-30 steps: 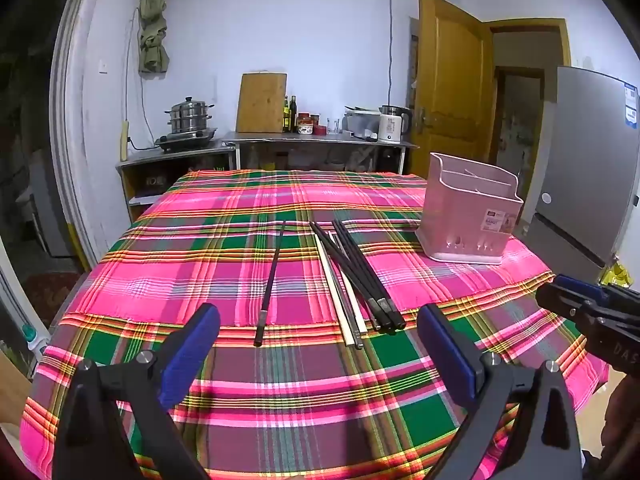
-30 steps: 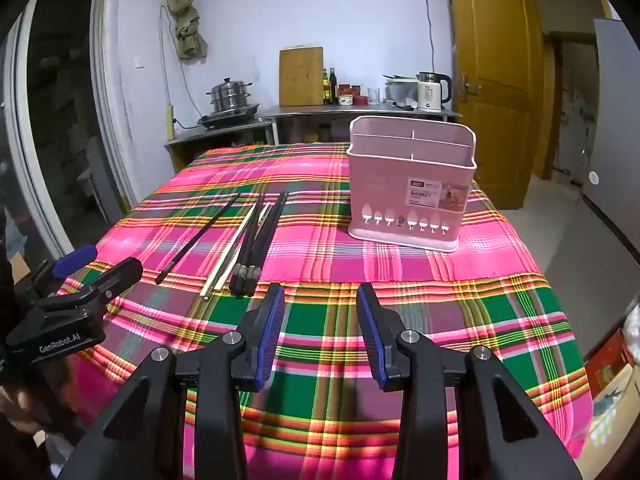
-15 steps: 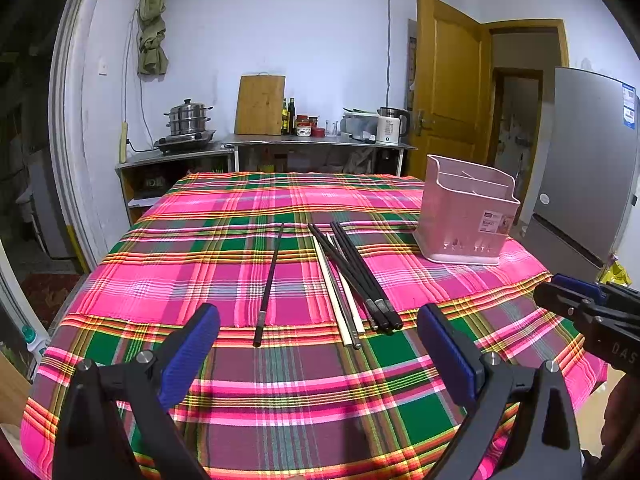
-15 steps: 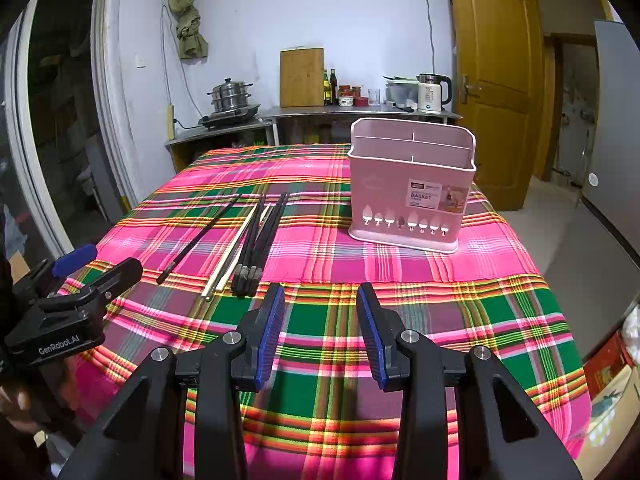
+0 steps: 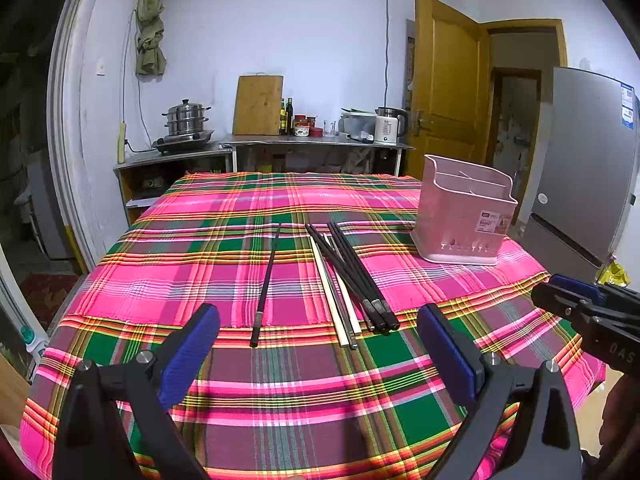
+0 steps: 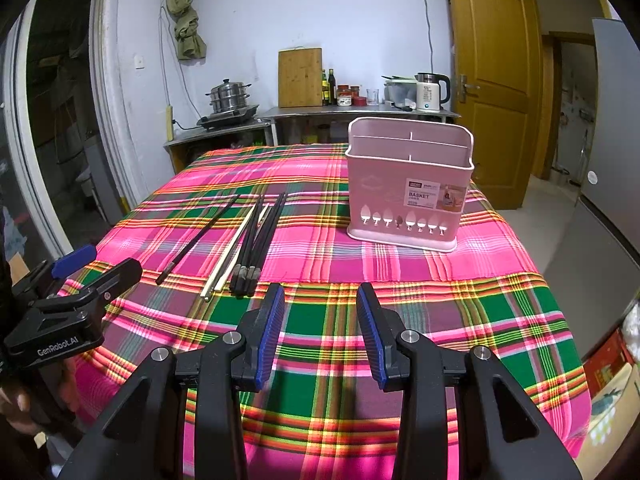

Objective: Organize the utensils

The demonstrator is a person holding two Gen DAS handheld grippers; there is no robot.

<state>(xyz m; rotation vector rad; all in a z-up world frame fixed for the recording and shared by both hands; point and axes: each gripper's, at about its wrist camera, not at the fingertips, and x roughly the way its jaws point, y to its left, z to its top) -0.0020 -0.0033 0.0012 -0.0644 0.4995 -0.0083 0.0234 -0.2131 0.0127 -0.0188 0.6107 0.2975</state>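
Observation:
Several chopsticks lie on the plaid tablecloth: a bundle of black ones [image 5: 358, 278] [image 6: 258, 236], pale ones [image 5: 330, 294] [image 6: 234, 250] beside them, and one single black chopstick [image 5: 266, 282] [image 6: 200, 234] apart on the left. A pink utensil basket [image 5: 466, 216] [image 6: 408, 186] with dividers stands upright to their right, with nothing visible in it. My left gripper [image 5: 318, 340] hovers wide open near the table's front edge, just short of the chopstick ends. My right gripper [image 6: 320, 320] is open with a narrower gap, in front of the basket, holding nothing.
The tablecloth [image 5: 240, 220] hangs over the front table edge. A counter [image 5: 316, 144] behind holds a steamer pot [image 5: 186, 118], cutting board, bottles and kettle [image 6: 430, 92]. A wooden door [image 6: 494, 80] and a grey fridge [image 5: 586, 160] stand to the right.
Both grippers have barely shifted; the views have pulled back very slightly. Nothing on the table moved.

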